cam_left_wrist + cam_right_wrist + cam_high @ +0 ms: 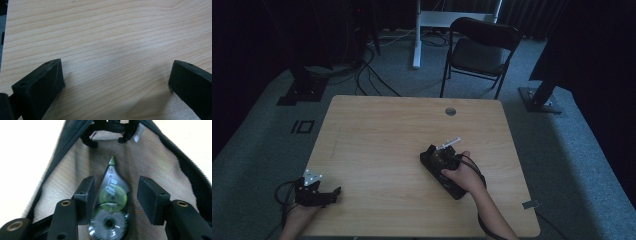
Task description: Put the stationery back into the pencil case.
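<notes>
Work in hand: putting a clear plastic correction-tape dispenser with green and grey wheels [110,205] into a black zippered pencil pouch with a grey mesh lining [155,150].

Dispenser: lies flat on the mesh lining inside the open pouch, tip pointing toward the far end of the pouch.

Pouch: on the pale wooden table [377,150], in the right half, nearer the front edge than the back; its zip is wide apart. A small white item at its far end is too small to identify.

Right gripper [116,195]: reaches into the pouch with its jaws astride the dispenser. The left jaw stands just against the casing, the right jaw clear of it with lining showing between; released, not gripping.

Left gripper [116,75]: spread wide with nothing between its jaws, over bare wood at the front left corner of the table.

Done, by my reading: the dispenser is already in the pouch and let go.

Left, by my reading: draw the right gripper out and close the zip.
</notes>
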`<state>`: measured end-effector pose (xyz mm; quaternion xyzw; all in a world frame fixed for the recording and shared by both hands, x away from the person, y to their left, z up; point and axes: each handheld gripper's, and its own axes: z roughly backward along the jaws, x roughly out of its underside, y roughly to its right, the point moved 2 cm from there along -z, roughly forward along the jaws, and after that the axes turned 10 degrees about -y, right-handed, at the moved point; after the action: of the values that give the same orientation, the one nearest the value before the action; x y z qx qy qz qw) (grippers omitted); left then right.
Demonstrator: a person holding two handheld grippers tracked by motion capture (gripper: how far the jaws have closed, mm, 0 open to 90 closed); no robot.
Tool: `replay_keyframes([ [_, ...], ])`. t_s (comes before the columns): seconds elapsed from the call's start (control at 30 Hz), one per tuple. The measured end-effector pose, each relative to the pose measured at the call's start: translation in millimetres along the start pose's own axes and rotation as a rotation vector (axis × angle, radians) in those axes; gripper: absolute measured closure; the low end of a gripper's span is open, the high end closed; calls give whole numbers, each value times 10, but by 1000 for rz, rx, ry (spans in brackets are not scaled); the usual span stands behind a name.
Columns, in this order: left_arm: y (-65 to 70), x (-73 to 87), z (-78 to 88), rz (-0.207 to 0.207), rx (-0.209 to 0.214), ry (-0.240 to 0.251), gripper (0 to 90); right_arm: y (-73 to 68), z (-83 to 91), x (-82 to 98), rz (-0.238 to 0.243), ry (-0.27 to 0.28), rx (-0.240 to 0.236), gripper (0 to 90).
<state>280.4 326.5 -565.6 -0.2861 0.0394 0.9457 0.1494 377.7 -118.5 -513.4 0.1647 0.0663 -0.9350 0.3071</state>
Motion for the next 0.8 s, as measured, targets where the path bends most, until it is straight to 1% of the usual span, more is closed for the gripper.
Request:
replay_keyframes([
  [0.2,0,0,0,0,0,0,0,18,108,13,-13,53,-19,442],
  [0.3,0,0,0,0,0,-1,0,20,186,36,-4,81,-33,442],
  [0.33,0,0,0,0,0,-1,0,20,186,36,-4,81,-33,442],
  [0.37,0,0,0,0,0,0,0,18,220,50,-5,92,-36,442],
  [0.4,0,0,0,0,0,0,1,30,269,75,-1,114,-41,425],
  [0.47,0,0,0,0,0,0,0,39,322,102,-9,133,-52,418],
  [0.5,0,0,0,0,0,0,0,39,322,102,-9,133,-52,418],
  [0.57,0,0,0,0,0,-1,1,60,398,143,-13,165,-52,397],
  [0.6,0,0,0,0,0,-1,0,60,398,143,-13,165,-52,397],
  [0.63,0,0,0,0,0,0,0,86,443,169,-18,188,-52,394],
  [0.7,0,0,0,0,0,0,0,106,488,197,-24,213,-59,389],
  [0.73,0,0,0,0,0,0,0,106,488,197,-24,213,-59,389],
  [0.8,0,0,0,0,0,0,0,128,548,246,-35,251,-70,380],
])
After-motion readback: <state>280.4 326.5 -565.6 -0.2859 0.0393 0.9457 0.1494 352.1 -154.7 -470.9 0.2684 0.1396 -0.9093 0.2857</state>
